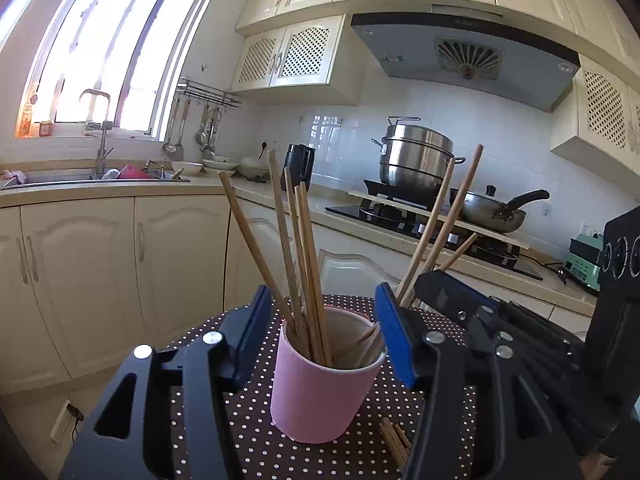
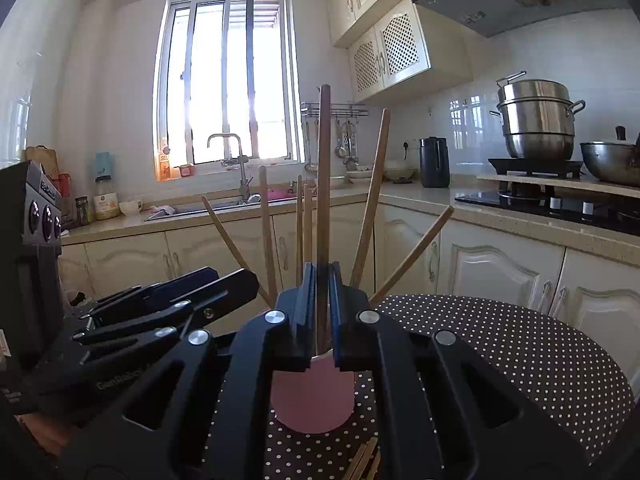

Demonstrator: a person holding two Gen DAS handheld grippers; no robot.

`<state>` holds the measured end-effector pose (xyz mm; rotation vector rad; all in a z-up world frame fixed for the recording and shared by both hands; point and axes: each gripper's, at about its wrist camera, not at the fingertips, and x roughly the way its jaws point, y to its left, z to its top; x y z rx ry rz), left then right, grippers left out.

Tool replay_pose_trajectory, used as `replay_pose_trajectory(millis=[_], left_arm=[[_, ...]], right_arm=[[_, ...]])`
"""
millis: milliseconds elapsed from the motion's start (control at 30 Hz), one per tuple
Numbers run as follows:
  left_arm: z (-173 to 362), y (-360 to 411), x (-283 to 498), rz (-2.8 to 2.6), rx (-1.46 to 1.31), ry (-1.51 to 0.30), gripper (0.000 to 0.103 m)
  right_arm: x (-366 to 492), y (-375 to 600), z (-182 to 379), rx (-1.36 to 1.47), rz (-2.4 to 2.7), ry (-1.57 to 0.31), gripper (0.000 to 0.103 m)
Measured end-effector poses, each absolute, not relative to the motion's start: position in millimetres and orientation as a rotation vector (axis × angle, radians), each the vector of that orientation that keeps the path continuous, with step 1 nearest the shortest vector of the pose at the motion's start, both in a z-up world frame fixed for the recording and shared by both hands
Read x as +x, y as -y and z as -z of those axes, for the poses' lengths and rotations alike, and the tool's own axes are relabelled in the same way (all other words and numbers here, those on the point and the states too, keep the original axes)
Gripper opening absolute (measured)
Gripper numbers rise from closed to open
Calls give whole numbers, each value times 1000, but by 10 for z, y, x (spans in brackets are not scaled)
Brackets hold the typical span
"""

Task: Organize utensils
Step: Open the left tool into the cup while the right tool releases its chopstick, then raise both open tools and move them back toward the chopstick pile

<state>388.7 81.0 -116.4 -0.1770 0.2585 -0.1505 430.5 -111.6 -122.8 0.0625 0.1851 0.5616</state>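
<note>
A pink cup stands on a round table with a brown polka-dot cloth and holds several wooden chopsticks. My left gripper is open, its blue-padded fingers on either side of the cup's rim. My right gripper is shut on one upright chopstick above the cup. It shows at the right of the left wrist view. A few more chopsticks lie on the cloth beside the cup.
Cream kitchen cabinets and a counter run behind the table. A sink with a tap sits under the window. A hob carries a steel pot and a wok. A black kettle stands on the counter.
</note>
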Motion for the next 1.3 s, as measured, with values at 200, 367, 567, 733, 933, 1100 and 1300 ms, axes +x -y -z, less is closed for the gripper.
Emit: replay_pose_trajectory(millis=[200,367,567,733,933,1100,1300], left_arm=[[1100,-877,3716,154,-193,-269,68],[1032,-879,3548,170,-195,-263,73],[943,-854,3347,172,-178,-261,75],[911,-790,3186,169,-161,-276,76],[949,-644,3099,168,-121,-350,77],[1096,-489,3090,163,-81,-434,77],[1256,-369,3118,160,-62,-527,77]], right_arm=[[4113,1152,1165,43,-544,-177,29],[3954,1204,1078,39,-521,-162,45],[3758,1269,980,16,-509,-154,52],[3623,1357,984,7,-496,-172,55],[3507,1486,1096,0,-495,-226,57],[3474,1564,1264,-6,-483,-307,58],[3445,1696,1433,7,-467,-385,58]])
